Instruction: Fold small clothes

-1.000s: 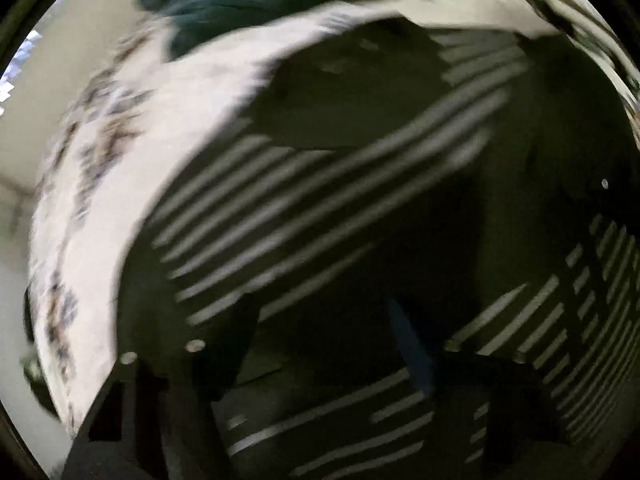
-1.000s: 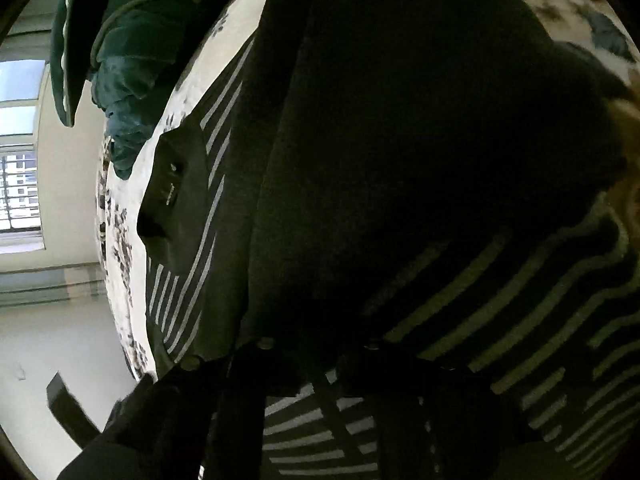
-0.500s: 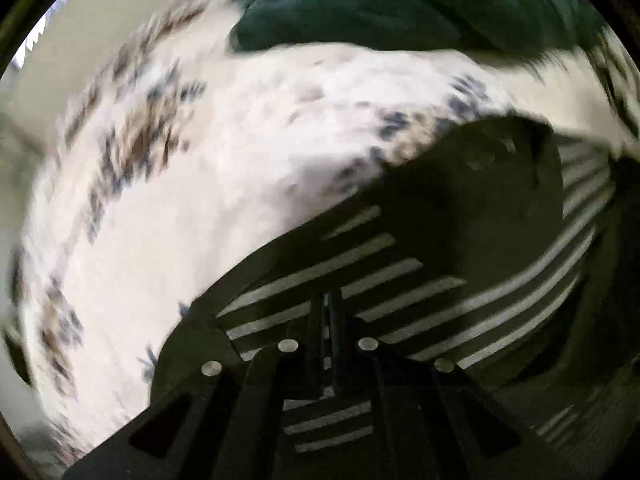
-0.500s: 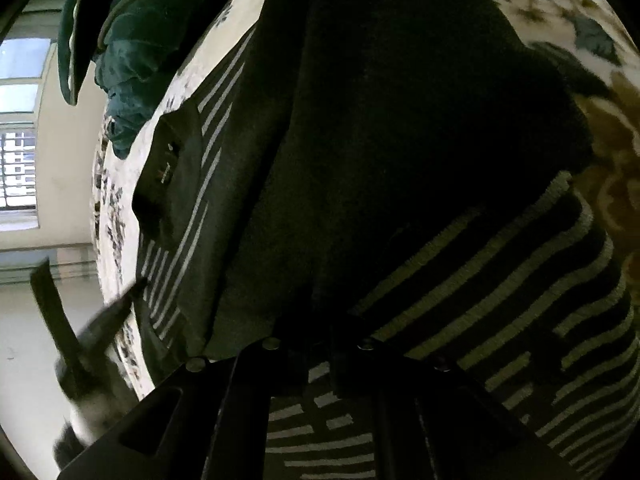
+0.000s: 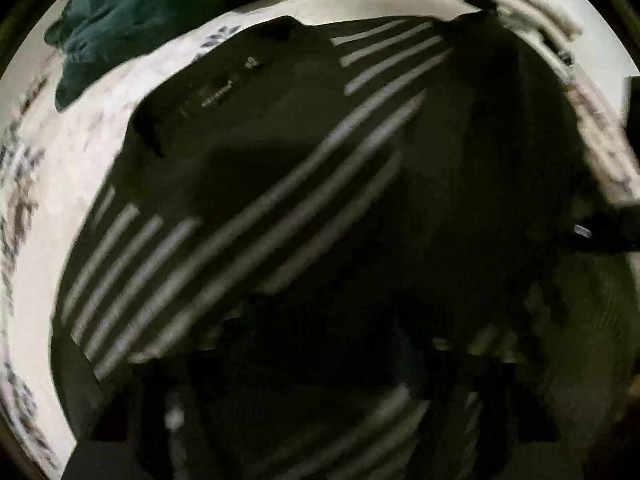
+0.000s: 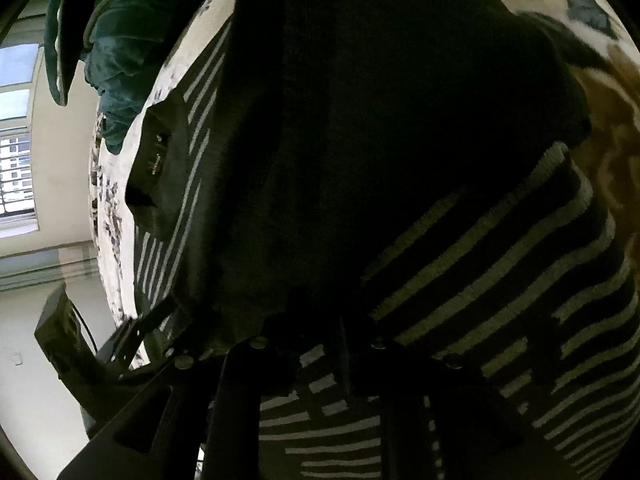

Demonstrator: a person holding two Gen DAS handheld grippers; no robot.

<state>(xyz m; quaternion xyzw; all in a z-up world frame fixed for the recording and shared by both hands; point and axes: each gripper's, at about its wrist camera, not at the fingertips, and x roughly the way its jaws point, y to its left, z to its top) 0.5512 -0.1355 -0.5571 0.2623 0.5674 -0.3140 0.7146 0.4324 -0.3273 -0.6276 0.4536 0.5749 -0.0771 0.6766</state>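
While tilted steeply down, right claw pinches striped garment.

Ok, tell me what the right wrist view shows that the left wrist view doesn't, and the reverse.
Right wrist view only: a window at the far left, pale wall below it, and the left gripper reaching in at the lower left.

Left wrist view only: the striped garment's far edge in full against the bedspread, though its own fingers are too dark and blurred to read.

Both: the black garment with pale stripes and a sewn label, the floral bedspread beneath it, and a dark green garment bunched beyond.
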